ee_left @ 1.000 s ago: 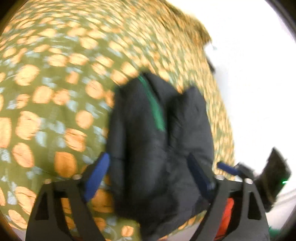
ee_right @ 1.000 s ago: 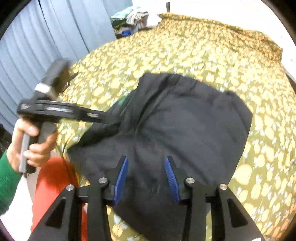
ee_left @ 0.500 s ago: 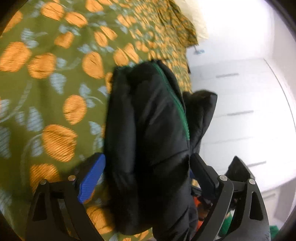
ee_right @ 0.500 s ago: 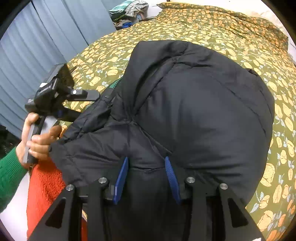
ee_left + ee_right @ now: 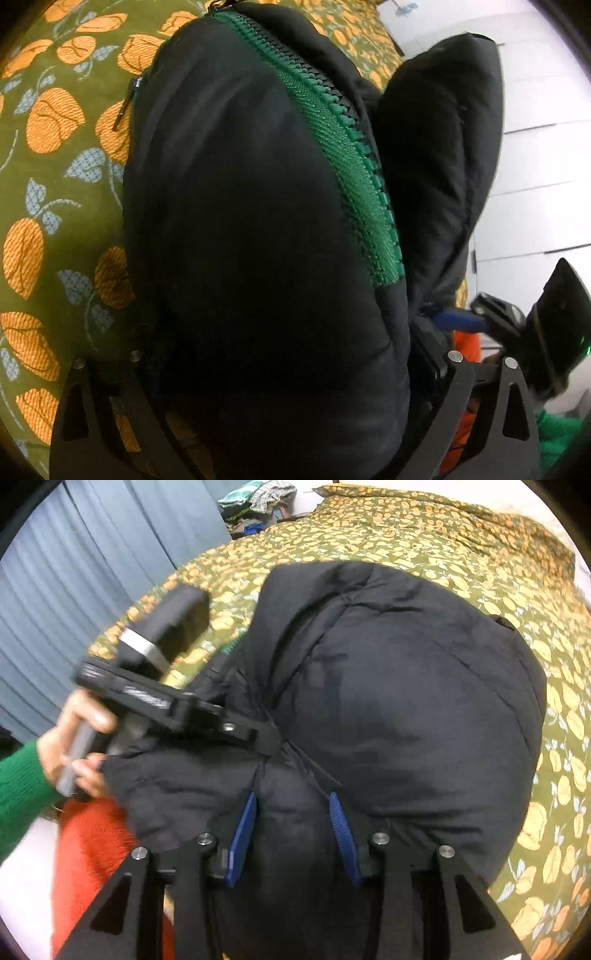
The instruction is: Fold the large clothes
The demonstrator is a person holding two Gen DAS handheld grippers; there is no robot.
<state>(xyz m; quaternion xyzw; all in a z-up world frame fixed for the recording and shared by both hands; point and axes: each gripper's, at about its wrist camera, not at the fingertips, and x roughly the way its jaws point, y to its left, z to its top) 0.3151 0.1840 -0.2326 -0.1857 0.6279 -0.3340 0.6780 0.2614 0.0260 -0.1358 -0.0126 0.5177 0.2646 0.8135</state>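
Black puffer jacket (image 5: 388,709) on leaf-print bedspread (image 5: 443,535); grey curtain (image 5: 74,572) behind

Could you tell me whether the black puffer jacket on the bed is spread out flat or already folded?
Folded: the black puffer jacket lies doubled into a thick bundle on the floral bedspread, its green zipper running along the top.

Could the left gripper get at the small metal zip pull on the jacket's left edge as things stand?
Probably not directly: the left gripper, its jaws opening, is filled with the black padded jacket; the metal zip pull lies further ahead, against the green flowered bedspread.
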